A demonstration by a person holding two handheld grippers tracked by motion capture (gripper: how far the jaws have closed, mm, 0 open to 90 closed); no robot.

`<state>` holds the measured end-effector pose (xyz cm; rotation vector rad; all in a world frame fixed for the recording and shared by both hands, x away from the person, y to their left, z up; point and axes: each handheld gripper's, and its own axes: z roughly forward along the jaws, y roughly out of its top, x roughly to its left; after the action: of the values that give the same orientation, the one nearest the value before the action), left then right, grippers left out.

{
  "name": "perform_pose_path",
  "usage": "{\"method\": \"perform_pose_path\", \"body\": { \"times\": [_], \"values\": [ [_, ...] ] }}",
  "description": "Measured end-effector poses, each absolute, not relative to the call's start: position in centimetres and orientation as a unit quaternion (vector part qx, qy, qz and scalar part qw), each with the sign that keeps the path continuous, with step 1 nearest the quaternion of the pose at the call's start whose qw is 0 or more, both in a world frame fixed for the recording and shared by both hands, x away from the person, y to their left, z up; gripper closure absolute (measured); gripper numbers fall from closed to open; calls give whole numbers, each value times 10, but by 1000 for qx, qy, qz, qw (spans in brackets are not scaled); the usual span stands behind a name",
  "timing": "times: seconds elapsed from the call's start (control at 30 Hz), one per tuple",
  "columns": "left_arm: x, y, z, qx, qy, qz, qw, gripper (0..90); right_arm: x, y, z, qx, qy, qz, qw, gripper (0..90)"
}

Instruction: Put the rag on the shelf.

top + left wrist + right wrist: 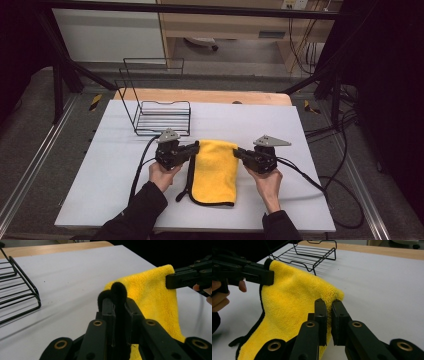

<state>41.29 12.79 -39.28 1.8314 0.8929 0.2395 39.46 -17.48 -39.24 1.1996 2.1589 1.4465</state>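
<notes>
Tongs, left (196,148) and right (236,151), clamp yellow towel (216,172).

We see a white bench (300,165) whose far edge shows a strip of bare wood (200,96), standing on grey carpeted floor (30,145) flanked by metal floor rails (25,170). A black frame of bars (190,9) spans the far side, with slanted struts (75,65) descending to the floor. Beyond it we note a pale wooden cabinet (225,25), a white panel (107,35), and black cables (345,150) trailing at the right; the outer margins lie in darkness.
</notes>
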Motion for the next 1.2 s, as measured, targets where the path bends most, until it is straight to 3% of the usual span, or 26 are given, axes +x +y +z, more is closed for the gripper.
{"method": "perform_pose_path", "body": {
  "times": [1.2],
  "values": [
    [375, 140, -342, 719, 327, 166, 590, 804, 361, -173, -338, 350, 717, 565, 212, 846]
  ]
}}
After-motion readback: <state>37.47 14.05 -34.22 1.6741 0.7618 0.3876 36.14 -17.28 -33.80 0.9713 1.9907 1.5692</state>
